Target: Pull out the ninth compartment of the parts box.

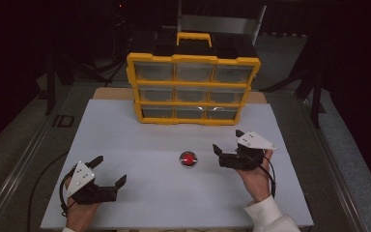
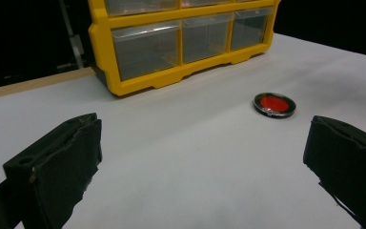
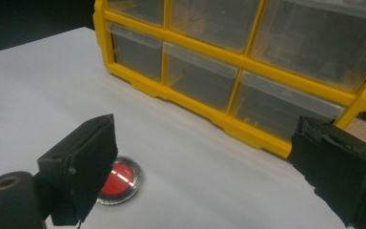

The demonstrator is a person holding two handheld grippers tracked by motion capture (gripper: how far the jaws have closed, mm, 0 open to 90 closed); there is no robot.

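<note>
A small red disc with a metal rim (image 1: 188, 159) lies flat on the white surface (image 1: 140, 140), in front of the yellow drawer cabinet (image 1: 192, 89). The right tongs (image 1: 227, 142) sit just beside it, spread wide and empty. The left tongs (image 1: 111, 170), also spread wide, rest well apart near the front edge

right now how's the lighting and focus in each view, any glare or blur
High view: the white table is evenly lit with a dark surround, and a small glare streak sits on the yellow drawer organizer. Left gripper view: the red disc is fairly sharp, while the near jaws are soft. Right gripper view: a bright streak crosses the disc, and the clear drawers look hazy.
</note>
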